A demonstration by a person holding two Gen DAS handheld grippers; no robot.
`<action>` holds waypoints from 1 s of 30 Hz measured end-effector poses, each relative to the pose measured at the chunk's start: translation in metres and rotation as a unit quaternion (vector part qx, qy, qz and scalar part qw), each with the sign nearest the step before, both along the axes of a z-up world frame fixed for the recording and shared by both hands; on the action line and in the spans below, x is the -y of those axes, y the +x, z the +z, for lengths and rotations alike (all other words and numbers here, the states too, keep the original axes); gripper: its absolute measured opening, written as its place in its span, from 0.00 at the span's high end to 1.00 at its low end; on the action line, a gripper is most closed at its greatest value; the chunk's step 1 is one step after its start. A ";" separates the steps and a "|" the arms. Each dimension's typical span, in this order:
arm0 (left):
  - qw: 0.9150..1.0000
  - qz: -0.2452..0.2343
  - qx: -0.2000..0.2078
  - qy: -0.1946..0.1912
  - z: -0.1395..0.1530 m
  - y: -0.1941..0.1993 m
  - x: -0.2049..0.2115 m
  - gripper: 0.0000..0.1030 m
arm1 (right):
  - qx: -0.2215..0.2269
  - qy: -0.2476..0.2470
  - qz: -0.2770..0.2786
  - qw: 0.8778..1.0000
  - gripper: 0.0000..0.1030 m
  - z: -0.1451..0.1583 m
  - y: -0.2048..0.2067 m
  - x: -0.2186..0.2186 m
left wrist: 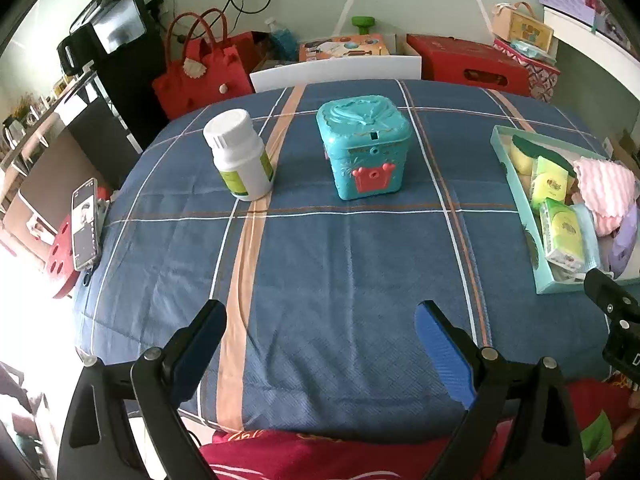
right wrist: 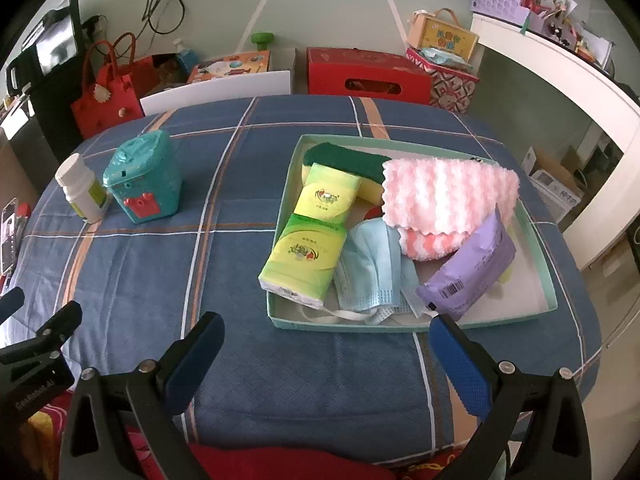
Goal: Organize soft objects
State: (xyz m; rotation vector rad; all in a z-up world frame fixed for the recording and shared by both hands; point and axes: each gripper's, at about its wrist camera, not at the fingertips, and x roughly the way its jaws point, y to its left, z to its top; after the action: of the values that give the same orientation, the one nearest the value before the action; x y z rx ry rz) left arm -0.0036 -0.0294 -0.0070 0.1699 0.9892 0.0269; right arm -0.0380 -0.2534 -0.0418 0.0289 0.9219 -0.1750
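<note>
Above the tablecloth (left wrist: pixel 340 260), both grippers hover level, jaws spread, empty.

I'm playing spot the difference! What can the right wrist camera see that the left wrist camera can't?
Only the right wrist view shows the blue mask and the whole tray. Only the left wrist view shows the whole phone clearly. Both show the bottle, teal box, pink cloth and tissue packs.
</note>
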 end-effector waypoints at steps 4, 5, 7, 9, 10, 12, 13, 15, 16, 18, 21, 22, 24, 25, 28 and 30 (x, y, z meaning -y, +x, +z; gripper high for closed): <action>1.000 0.001 0.003 0.006 0.000 -0.001 0.001 0.08 | -0.002 0.002 -0.001 1.000 0.00 0.000 0.000 0.001; 1.000 0.000 0.005 0.009 0.000 -0.001 0.002 0.08 | -0.002 0.002 -0.001 1.000 0.00 -0.001 0.000 0.001; 1.000 0.000 0.006 0.012 0.000 -0.002 0.003 0.08 | -0.003 0.005 -0.002 1.000 0.00 -0.001 0.001 0.002; 1.000 -0.001 0.005 0.013 0.000 -0.002 0.003 0.08 | -0.005 0.006 -0.003 1.000 0.00 -0.002 0.001 0.002; 1.000 -0.001 0.005 0.014 0.000 -0.002 0.003 0.07 | -0.005 0.007 -0.004 1.000 0.00 -0.002 0.001 0.003; 1.000 -0.001 0.005 0.014 0.000 -0.002 0.003 0.07 | -0.007 0.008 -0.003 1.000 0.00 -0.002 0.001 0.003; 1.000 -0.001 0.004 0.014 0.000 -0.002 0.003 0.08 | -0.007 0.008 -0.003 1.000 0.00 -0.003 0.001 0.003; 1.000 -0.001 0.004 0.014 -0.001 -0.002 0.004 0.08 | -0.009 0.007 -0.003 1.000 0.00 -0.003 0.002 0.003; 1.000 -0.001 0.004 0.014 -0.001 -0.002 0.003 0.08 | -0.010 0.006 -0.003 1.000 0.00 -0.003 0.002 0.003; 1.000 0.000 0.004 0.014 -0.001 -0.002 0.004 0.08 | -0.011 0.005 -0.003 1.000 0.00 -0.004 0.002 0.003; 1.000 -0.001 0.005 0.015 -0.001 -0.002 0.003 0.08 | -0.012 0.004 -0.003 1.000 0.00 -0.004 0.003 0.003; 1.000 -0.001 0.004 0.015 -0.001 -0.002 0.003 0.08 | -0.012 0.004 -0.003 1.000 0.00 -0.004 0.003 0.003; 1.000 -0.001 0.004 0.014 -0.001 -0.002 0.003 0.08 | -0.012 0.004 -0.003 1.000 0.00 -0.004 0.003 0.002; 1.000 0.000 0.004 0.014 -0.001 -0.002 0.003 0.08 | -0.012 0.004 -0.003 1.000 0.00 -0.004 0.003 0.003; 1.000 -0.001 0.004 0.014 -0.001 -0.002 0.003 0.08 | -0.013 0.003 -0.003 1.000 0.00 -0.004 0.003 0.003; 1.000 -0.001 0.004 0.014 -0.001 -0.002 0.003 0.08 | -0.012 0.003 -0.003 1.000 0.00 -0.004 0.003 0.003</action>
State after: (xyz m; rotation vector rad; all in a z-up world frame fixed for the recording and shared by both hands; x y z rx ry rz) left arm -0.0054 -0.0323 -0.0082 0.1962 0.9804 0.0407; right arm -0.0351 -0.2560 -0.0461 0.0359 0.9473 -0.1782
